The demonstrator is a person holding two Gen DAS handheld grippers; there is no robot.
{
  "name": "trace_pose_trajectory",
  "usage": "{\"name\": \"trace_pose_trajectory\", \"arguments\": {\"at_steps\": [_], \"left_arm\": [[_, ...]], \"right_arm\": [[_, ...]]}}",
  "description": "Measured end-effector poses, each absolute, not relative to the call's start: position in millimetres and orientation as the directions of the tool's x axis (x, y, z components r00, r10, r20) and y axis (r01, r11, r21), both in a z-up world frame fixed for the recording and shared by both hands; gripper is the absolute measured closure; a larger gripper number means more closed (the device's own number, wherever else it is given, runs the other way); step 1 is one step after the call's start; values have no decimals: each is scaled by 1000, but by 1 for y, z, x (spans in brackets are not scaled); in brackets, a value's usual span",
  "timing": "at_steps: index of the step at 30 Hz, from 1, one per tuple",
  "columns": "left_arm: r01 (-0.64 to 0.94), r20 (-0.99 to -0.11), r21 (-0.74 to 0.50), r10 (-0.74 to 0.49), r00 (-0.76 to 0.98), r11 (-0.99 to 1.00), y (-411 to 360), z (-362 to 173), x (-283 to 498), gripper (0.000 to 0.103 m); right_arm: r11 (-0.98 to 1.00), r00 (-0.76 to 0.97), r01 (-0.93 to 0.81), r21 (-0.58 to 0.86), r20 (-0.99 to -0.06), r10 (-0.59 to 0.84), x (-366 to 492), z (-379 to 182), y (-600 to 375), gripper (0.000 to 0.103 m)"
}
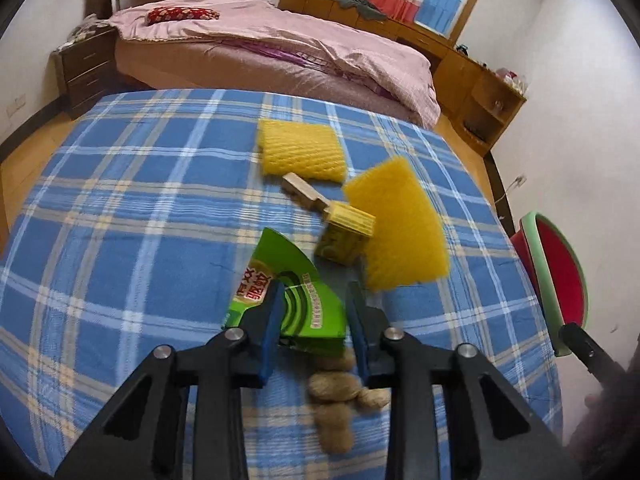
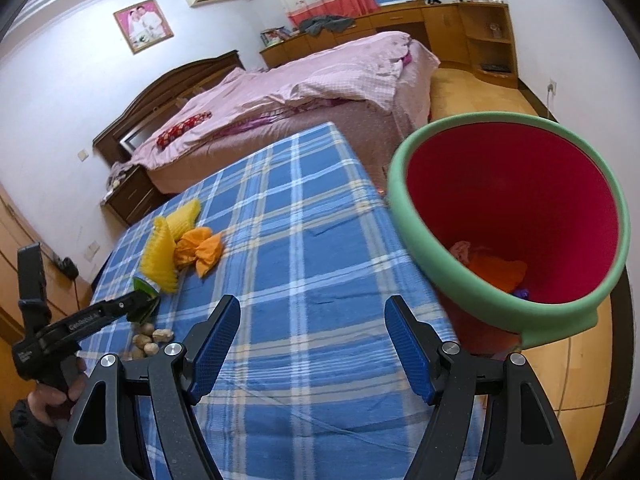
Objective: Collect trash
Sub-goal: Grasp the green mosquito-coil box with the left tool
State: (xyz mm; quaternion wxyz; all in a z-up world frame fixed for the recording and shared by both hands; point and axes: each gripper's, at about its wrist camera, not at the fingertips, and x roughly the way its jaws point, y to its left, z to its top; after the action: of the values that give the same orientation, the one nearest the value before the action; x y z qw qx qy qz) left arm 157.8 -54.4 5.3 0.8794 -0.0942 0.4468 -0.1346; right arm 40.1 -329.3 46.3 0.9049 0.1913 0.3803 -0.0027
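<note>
A green printed carton [image 1: 298,292] lies on the blue plaid table [image 1: 132,208]. My left gripper [image 1: 314,304] has its blue fingers on either side of the carton, closed against it. Behind it lie a small yellow box [image 1: 346,236], a wooden piece [image 1: 304,194] and two yellow foam nets [image 1: 300,152] [image 1: 396,228]. Walnuts [image 1: 334,392] lie under the left gripper. My right gripper [image 2: 312,328] is open and empty over the table's near edge, left of a red bin with a green rim [image 2: 516,216]. The bin holds orange and pink trash [image 2: 496,268].
Crumpled orange wrappers [image 2: 200,248] lie by the yellow nets [image 2: 160,256] in the right wrist view. The left gripper [image 2: 140,304] shows there at the table's left. A bed with pink bedding [image 1: 280,44] stands behind the table. Wooden cabinets [image 1: 472,76] line the wall.
</note>
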Motion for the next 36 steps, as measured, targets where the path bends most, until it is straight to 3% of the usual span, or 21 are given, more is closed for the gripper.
{"name": "trace_pose_trajectory", "arguments": {"at_steps": [4,9,10,14,16,23,34,36], "left_arm": [[134,-746,-322,-338,574,937,-36,6,155,84],[113,-741,-330,-331,584,937,-22,5,154,84],[104,-748,-313,-313,586,944,-21,5,154,81],[129,-743,-284,-303,598,950,-24,8,151,47],[141,-740,-294,-319,593,945,-27,7,150,43],[69,-775,-287,-274,569,955,-40,-9,162,35],[121,-795,-55,-116,596,991,-68,-16,164,33],[129,-787,-57,-124,604,990,-67,-16,162,35]], "right_arm": [[933,707,127,335,-691,152,43,48,-315,27],[940,703,108,325,-694,159,44,51,-302,27],[941,702,104,321,-694,159,45,52,-300,27],[944,704,92,316,-691,162,44,53,-295,27],[945,701,92,313,-695,162,45,52,-293,27],[944,698,85,319,-695,172,44,50,-291,27],[940,692,73,334,-695,193,47,47,-289,27],[941,688,68,331,-699,196,49,46,-288,27]]}}
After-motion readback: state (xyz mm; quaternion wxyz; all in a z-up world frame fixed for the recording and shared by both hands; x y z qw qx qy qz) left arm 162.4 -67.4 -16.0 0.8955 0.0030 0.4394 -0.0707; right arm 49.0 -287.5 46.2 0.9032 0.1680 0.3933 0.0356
